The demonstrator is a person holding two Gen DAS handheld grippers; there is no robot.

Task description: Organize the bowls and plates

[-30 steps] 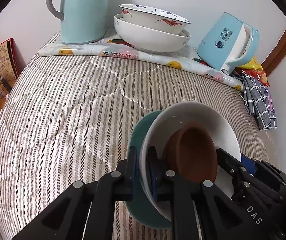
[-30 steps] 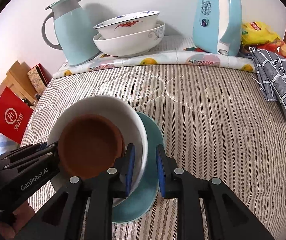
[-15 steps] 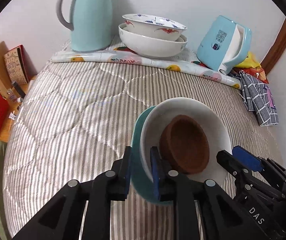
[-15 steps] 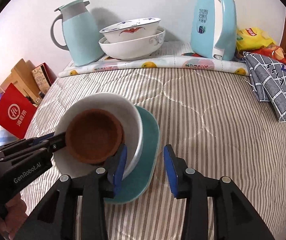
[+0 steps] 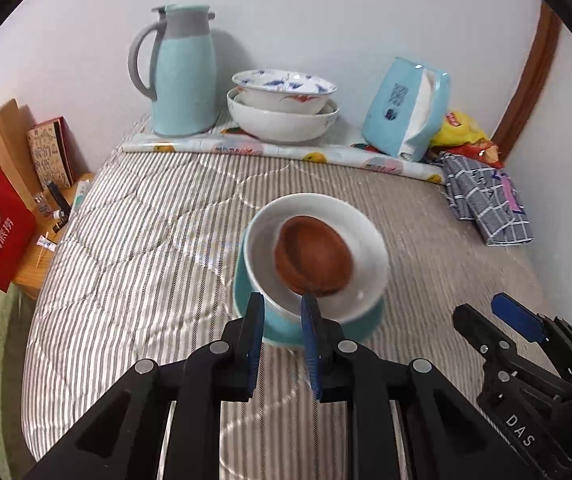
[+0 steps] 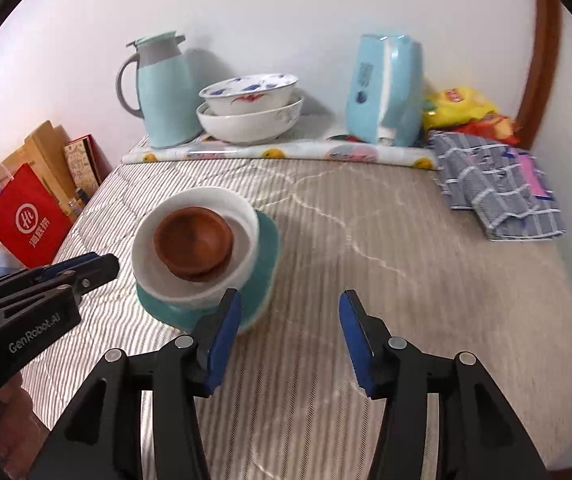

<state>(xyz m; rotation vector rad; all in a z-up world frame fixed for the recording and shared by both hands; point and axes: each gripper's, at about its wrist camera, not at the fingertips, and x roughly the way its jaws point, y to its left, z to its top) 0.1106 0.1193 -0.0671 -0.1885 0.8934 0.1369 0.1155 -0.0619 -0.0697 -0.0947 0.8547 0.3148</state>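
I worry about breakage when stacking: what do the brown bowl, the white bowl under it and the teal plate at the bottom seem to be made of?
Brown bowl: matte with faint rings, probably wood or unglazed clay; the look leaves it open. White bowl: smooth and glossy, likely glazed ceramic. Teal plate: even colour with a soft sheen, glazed ceramic or possibly melamine.

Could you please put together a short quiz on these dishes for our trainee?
1. True or false: the brown bowl sits inside the white bowl.
2. What lies directly under the white bowl? A: a teal plate. B: a wooden tray. C: a metal pan.
3. How many patterned bowls are stacked beside the jug at the back?

Key: 1 true; 2 A; 3 two.
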